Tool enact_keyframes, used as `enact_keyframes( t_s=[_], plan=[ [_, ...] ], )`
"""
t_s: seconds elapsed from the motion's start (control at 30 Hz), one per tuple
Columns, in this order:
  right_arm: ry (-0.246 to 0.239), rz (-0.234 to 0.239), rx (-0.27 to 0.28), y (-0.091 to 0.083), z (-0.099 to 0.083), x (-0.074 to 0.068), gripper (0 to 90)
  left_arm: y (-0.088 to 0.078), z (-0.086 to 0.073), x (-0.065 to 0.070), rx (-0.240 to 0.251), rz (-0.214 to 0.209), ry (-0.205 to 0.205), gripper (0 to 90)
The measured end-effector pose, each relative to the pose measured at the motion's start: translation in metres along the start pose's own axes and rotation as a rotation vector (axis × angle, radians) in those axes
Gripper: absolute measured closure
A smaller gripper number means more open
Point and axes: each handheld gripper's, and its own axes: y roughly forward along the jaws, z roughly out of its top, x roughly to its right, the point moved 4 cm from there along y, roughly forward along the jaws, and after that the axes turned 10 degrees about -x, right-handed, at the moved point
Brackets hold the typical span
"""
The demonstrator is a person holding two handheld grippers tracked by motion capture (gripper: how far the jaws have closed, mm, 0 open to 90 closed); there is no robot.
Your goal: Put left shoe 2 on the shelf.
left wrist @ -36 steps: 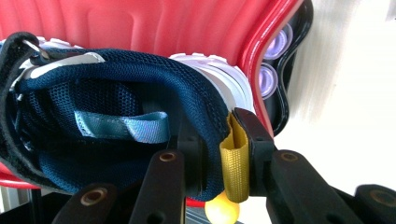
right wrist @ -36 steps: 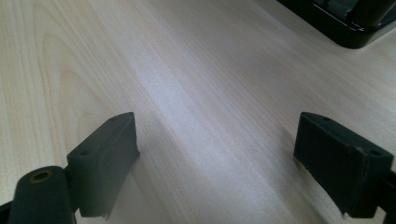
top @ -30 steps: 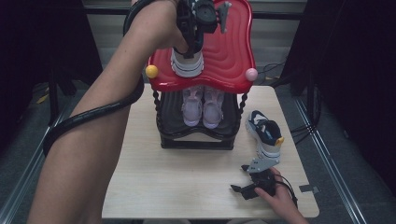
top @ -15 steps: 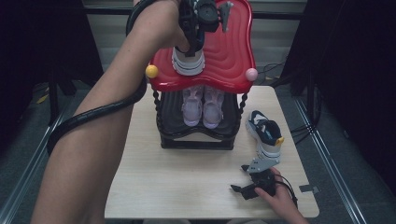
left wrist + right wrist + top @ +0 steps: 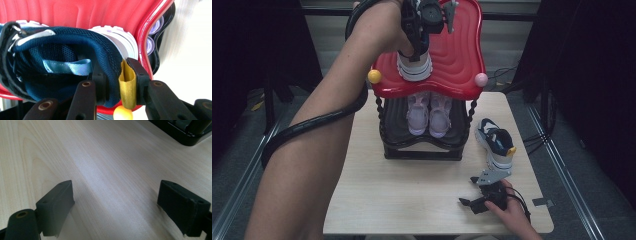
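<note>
A navy mesh sneaker [image 5: 62, 50] with a white sole [image 5: 414, 70] lies on the red wavy top shelf [image 5: 457, 55] of a shoe rack. My left gripper [image 5: 416, 50] reaches down on it from above. In the left gripper view one jaw is inside the heel collar and the other presses the yellow pull tab [image 5: 127, 85]. The left gripper [image 5: 117, 75] is shut on the heel, though its jaws have just been opening a little. The matching sneaker [image 5: 496, 142] stands on the table to the right of the rack. My right gripper [image 5: 468, 191] rests open on the table below it, nothing between its jaws [image 5: 115, 202].
A pale pink pair of shoes [image 5: 429, 112] sits on the black lower shelf [image 5: 422, 150]. A yellow knob [image 5: 374, 76] and a pink knob [image 5: 481, 79] cap the rack's front corners. The wooden table [image 5: 412, 190] has bare room in front of the rack. A black cable [image 5: 312, 125] trails over the left forearm.
</note>
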Motion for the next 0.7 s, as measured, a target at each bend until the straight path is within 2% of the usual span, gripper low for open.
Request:
enact_keyframes(
  t_s=[0.17, 0.53, 0.7],
  plan=[
    [0.000, 0.000, 0.000, 0.0000, 0.0000, 0.0000, 12.7, 0.0004, -0.0002, -0.0015, -0.005, -0.018, -0.017, 68.8],
    [0.000, 0.000, 0.000, 0.0000, 0.0000, 0.0000, 12.7, 0.0026, -0.0001, -0.0033, 0.000, -0.024, -0.052, 59.9],
    [0.000, 0.000, 0.000, 0.0000, 0.0000, 0.0000, 12.7, 0.0027, -0.0010, -0.0024, 0.000, -0.019, -0.041, 60.1]
  ],
)
